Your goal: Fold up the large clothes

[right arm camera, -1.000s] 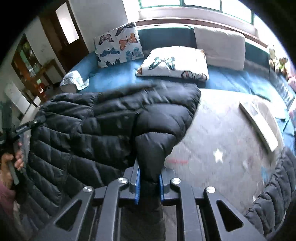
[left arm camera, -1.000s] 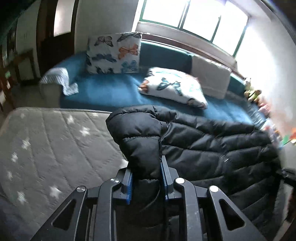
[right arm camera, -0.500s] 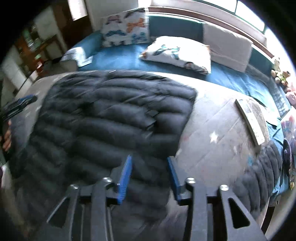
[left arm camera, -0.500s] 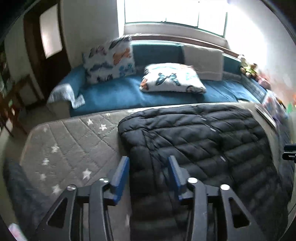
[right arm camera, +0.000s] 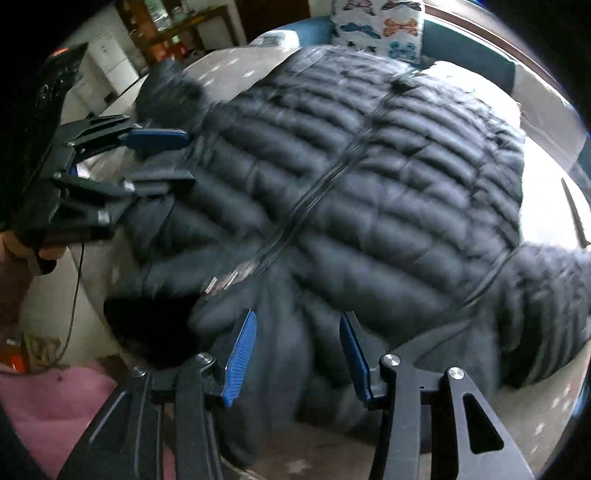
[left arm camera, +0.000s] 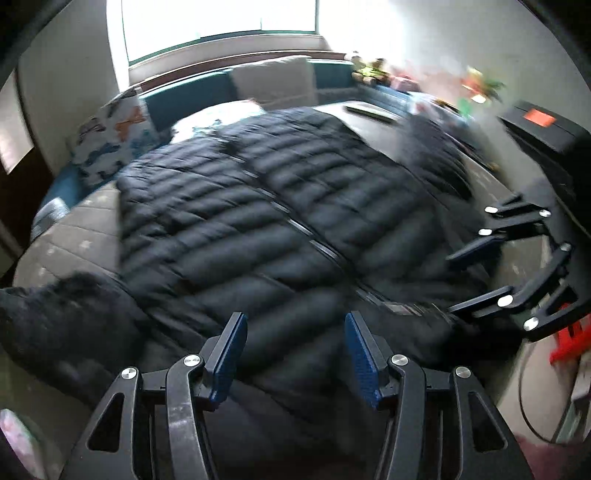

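A black quilted puffer jacket [left arm camera: 258,206] [right arm camera: 369,184] lies spread on the grey star-patterned mattress [left arm camera: 85,221] [right arm camera: 236,62], its zip running down the middle. One sleeve [left arm camera: 55,306] trails off the left side, and the other sleeve [right arm camera: 546,295] bunches at the right. My left gripper [left arm camera: 293,321] [right arm camera: 189,159] hovers over the jacket's near edge. Its jaws are opening and the blue pads press on nothing. My right gripper [right arm camera: 297,317] [left arm camera: 450,281] stands open above bunched fabric at the same end, apart from it.
Behind the mattress stands a blue sofa [left arm camera: 166,107] with butterfly cushions [left arm camera: 110,144] [right arm camera: 380,26] under a bright window. Toys [left arm camera: 369,68] line the sill. A flat book [left arm camera: 365,110] lies at the far corner. A person's hand [right arm camera: 22,243] and pink clothing [right arm camera: 55,398] show at the left.
Both grippers were shut on folds of the jacket and have let go. The jacket dropped flat onto the mattress. Both hands swung back to its near end and rolled.
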`<state>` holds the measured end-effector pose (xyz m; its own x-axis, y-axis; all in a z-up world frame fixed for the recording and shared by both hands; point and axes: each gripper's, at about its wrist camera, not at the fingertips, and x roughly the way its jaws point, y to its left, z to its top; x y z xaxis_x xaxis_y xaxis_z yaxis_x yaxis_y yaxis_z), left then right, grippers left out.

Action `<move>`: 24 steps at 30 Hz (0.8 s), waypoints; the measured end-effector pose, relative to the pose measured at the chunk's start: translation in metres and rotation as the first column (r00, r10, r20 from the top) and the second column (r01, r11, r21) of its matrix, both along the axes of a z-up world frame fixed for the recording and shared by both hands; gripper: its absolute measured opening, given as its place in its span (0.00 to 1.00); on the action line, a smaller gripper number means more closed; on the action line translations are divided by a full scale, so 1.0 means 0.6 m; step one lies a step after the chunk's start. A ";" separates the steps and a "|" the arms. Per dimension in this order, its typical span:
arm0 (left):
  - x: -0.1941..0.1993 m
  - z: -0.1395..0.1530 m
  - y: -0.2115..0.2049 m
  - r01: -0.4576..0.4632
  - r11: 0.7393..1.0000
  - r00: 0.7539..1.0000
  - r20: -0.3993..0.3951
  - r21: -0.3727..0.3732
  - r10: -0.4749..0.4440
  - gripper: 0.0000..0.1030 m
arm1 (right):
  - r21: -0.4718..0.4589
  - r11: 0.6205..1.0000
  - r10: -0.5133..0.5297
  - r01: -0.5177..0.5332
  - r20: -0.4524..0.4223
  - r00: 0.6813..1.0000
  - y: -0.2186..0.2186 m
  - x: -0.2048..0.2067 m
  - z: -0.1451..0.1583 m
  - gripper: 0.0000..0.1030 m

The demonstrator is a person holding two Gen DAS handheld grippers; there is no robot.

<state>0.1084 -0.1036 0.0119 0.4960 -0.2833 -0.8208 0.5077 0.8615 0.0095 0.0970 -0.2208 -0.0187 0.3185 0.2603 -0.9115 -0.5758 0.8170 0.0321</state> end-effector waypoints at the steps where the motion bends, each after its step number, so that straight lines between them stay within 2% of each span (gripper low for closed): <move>1: -0.016 -0.014 -0.009 0.028 1.000 1.000 -0.003 0.004 -0.028 0.57 | -0.012 1.000 0.016 -0.016 0.003 1.000 0.004 -0.014 -0.015 0.50; 3: -0.058 -0.041 -0.030 0.068 0.997 0.998 0.001 0.021 -0.068 0.57 | -0.075 0.997 0.027 -0.026 0.015 1.000 0.013 -0.042 -0.050 0.52; 4: -0.077 -0.055 -0.037 0.081 0.996 0.997 -0.004 0.030 -0.081 0.57 | -0.121 0.992 0.033 -0.026 0.056 0.998 0.018 -0.057 -0.067 0.52; 5: -0.087 -0.066 -0.039 0.088 0.995 0.996 -0.003 0.037 -0.088 0.57 | -0.147 0.989 0.051 -0.036 0.100 0.994 0.023 -0.068 -0.069 0.52; 7: -0.116 -0.080 -0.042 0.073 0.996 0.997 0.036 0.053 -0.075 0.57 | -0.185 0.981 0.074 -0.050 0.127 0.989 0.029 -0.082 -0.054 0.52; 9: -0.131 -0.084 -0.044 0.077 0.995 0.995 0.056 0.055 -0.080 0.57 | -0.163 0.985 0.073 -0.047 0.160 0.984 0.029 -0.093 -0.026 0.52; 11: -0.147 -0.087 -0.043 0.066 0.997 0.996 0.063 0.042 -0.068 0.59 | -0.101 0.994 0.063 -0.045 0.190 0.980 0.029 -0.102 -0.001 0.55; 12: -0.152 -0.091 -0.043 0.066 0.998 0.997 0.049 0.023 -0.067 0.67 | -0.081 0.996 0.057 -0.042 0.198 0.979 0.030 -0.105 0.000 0.60; 14: -0.154 -0.096 -0.035 0.061 0.998 0.997 0.048 0.020 -0.062 0.69 | -0.065 0.997 0.058 -0.047 0.188 0.981 0.035 -0.104 -0.016 0.62; 16: -0.162 -0.097 -0.030 0.062 0.997 0.996 0.065 0.040 -0.064 0.69 | -0.080 0.996 0.048 -0.039 0.118 0.992 0.042 -0.100 -0.068 0.62; 17: -0.153 -0.094 -0.022 0.058 0.998 0.996 0.060 0.033 -0.060 0.69 | -0.103 0.994 0.050 -0.037 0.124 0.991 0.045 -0.101 -0.086 0.62; 20: -0.142 -0.067 0.020 0.022 0.999 1.000 0.011 -0.045 -0.021 0.69 | -0.178 0.980 0.114 -0.085 0.161 0.980 0.061 -0.110 -0.082 0.62; 24: -0.120 -0.017 0.116 -0.123 0.979 0.992 -0.003 -0.161 0.124 0.70 | -0.177 0.978 0.151 -0.110 0.234 0.960 0.069 -0.105 -0.019 0.62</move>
